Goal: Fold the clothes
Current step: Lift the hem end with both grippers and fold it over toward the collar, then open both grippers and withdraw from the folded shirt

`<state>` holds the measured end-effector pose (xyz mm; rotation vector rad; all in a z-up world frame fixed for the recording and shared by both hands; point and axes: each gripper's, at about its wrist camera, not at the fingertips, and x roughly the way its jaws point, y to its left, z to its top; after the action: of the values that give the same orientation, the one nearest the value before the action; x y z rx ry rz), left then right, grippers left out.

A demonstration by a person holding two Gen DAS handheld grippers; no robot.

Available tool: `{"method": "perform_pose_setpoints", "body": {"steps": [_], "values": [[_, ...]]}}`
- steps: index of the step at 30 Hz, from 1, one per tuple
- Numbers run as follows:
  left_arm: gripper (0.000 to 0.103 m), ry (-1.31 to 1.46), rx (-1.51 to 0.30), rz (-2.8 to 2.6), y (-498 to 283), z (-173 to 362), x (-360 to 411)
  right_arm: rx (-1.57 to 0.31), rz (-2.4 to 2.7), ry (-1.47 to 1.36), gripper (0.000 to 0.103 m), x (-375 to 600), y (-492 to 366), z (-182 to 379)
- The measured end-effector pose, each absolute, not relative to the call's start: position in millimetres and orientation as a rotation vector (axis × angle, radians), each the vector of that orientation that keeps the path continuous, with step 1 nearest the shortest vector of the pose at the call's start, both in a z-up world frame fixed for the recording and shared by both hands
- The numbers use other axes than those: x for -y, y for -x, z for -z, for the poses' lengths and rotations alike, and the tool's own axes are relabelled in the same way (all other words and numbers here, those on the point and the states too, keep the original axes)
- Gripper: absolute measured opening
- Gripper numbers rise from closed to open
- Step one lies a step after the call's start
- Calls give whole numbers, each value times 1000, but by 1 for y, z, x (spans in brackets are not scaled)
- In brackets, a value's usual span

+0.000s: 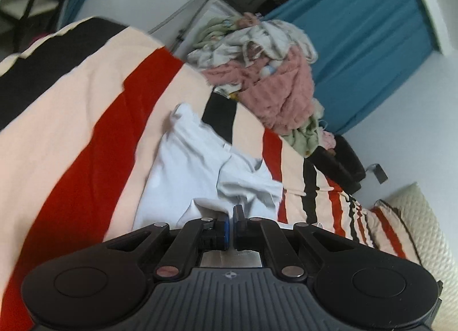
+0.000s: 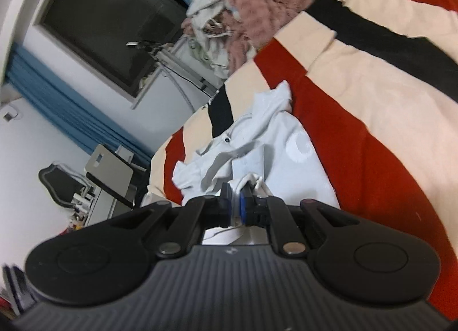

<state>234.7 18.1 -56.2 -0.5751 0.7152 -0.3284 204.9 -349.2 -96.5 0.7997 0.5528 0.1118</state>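
A pale blue-white shirt [image 1: 189, 170] lies crumpled on the striped bedspread [image 1: 71, 119]. My left gripper [image 1: 231, 218] is shut on the near edge of the shirt, with cloth pinched between the pads. In the right wrist view the same shirt [image 2: 286, 165] shows a collar button and a white logo. My right gripper [image 2: 236, 202] is shut on a bunched fold of the shirt's near edge. Both grippers hold the cloth close above the bed.
A pile of unfolded clothes with a pink fleece [image 1: 274, 84] sits at the far end of the bed, also in the right wrist view [image 2: 252, 1]. Blue curtains [image 1: 366, 44], a dark window [image 2: 114, 24], a pillow [image 1: 415, 230] and a desk with a chair [image 2: 106, 182] surround the bed.
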Motion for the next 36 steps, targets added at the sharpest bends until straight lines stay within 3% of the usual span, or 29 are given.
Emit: {"method": "perform_pose_setpoints", "body": {"steps": [6,11,12,13,14,15,16,17,24,36], "values": [[3,427,-736,314,-278,106,4,-599,-80,-661,10,345,-241,134],[5,426,-766,314,-290,119,-1,-597,-98,-573,12,337,-242,129],[6,418,-762,317,-289,118,-2,-595,-102,-561,14,336,-240,126],[14,407,-756,319,-286,116,-2,-593,-106,-549,18,335,-238,124],[25,384,-744,316,-281,110,-1,-591,-111,-536,33,334,-236,121],[53,362,-732,312,-276,104,1,-581,-114,-519,46,333,-232,117],[72,339,-717,309,-270,98,2,-546,-114,-485,80,332,-224,108],[77,316,-694,306,-259,92,3,-515,-119,-461,93,330,-215,101],[96,152,-531,287,-184,49,11,-418,-104,-350,90,318,-164,74],[97,76,-434,256,-79,29,13,-321,-98,-216,90,280,-84,51]]}}
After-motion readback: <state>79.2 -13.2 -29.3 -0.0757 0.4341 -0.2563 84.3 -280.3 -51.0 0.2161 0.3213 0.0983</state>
